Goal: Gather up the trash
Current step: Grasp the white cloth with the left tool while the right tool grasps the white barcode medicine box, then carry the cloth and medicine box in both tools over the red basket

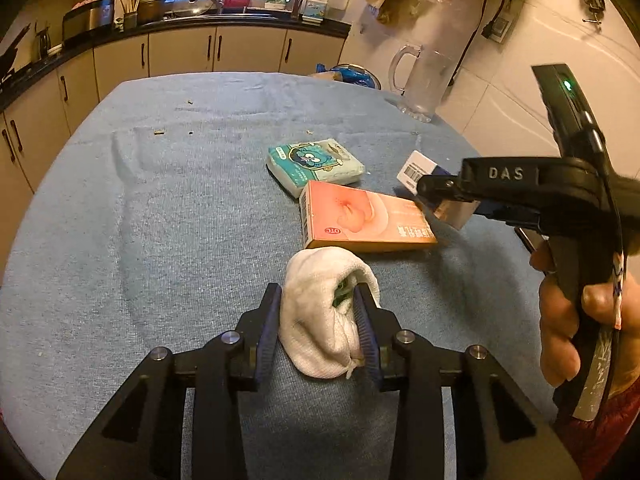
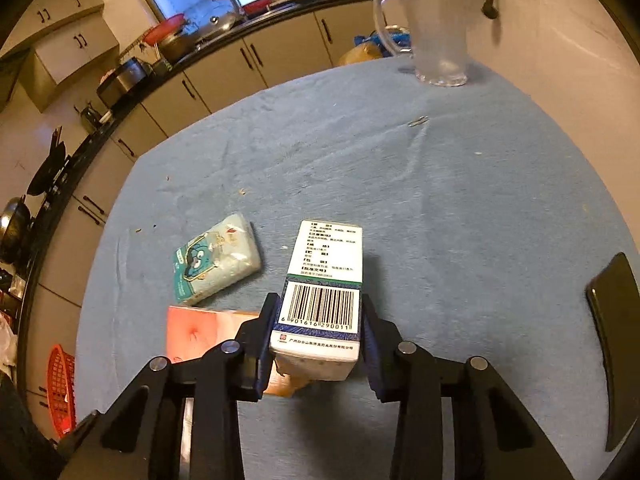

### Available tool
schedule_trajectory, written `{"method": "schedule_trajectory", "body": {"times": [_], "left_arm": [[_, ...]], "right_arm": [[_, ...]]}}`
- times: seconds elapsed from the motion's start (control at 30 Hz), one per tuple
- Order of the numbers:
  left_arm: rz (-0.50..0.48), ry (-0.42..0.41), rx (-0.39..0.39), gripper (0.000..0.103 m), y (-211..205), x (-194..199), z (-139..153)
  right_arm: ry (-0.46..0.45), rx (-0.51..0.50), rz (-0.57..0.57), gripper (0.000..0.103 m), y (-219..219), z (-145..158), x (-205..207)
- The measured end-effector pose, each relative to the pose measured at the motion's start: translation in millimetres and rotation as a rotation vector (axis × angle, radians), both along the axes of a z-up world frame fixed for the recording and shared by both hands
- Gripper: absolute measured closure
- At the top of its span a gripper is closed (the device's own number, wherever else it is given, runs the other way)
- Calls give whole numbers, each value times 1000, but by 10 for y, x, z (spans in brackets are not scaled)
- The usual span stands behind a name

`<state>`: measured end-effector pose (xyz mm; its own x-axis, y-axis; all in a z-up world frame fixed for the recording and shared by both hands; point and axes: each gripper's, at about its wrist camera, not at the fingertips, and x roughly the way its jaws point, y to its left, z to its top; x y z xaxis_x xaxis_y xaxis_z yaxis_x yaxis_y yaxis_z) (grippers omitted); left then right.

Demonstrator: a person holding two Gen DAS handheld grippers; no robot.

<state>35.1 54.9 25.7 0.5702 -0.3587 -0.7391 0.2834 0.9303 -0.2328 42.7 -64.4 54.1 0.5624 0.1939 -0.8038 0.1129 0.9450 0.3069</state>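
Observation:
My left gripper is shut on a crumpled white cloth wad with something green inside, low over the blue tablecloth. My right gripper is shut on a white box with a barcode and holds it above the table; it also shows in the left wrist view. An orange-pink medicine box lies flat just beyond the wad and partly under the right gripper. A light blue tissue pack lies behind it.
A clear glass pitcher stands at the far right corner of the table. Small crumbs and a paper clip lie on the cloth. A dark phone lies at the right edge. Kitchen cabinets run behind. A red basket stands on the floor at left.

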Motion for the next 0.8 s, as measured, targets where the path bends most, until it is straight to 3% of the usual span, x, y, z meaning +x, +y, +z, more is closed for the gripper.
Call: {"method": "schedule_trajectory", "body": {"times": [0.17,0.27,0.4,0.6,0.8], "left_arm": [[18,-23,1,70,27,-36,29],[39,-36,-8,70,80,-65,52],[68,-48,-9,70,148,-103,96],[115,-83,21,70,244,-224,210],[176,-83,33,70,441,-317,270]], "right_arm": [[-166,43,6,64,-55,192,-166],[-279,54,65,64,47,344,-297],[-357,57,175,64,283,424,-425],[-402,56,282,64,521,435,-522],[-410,55,311,64,655,414,-569]]}}
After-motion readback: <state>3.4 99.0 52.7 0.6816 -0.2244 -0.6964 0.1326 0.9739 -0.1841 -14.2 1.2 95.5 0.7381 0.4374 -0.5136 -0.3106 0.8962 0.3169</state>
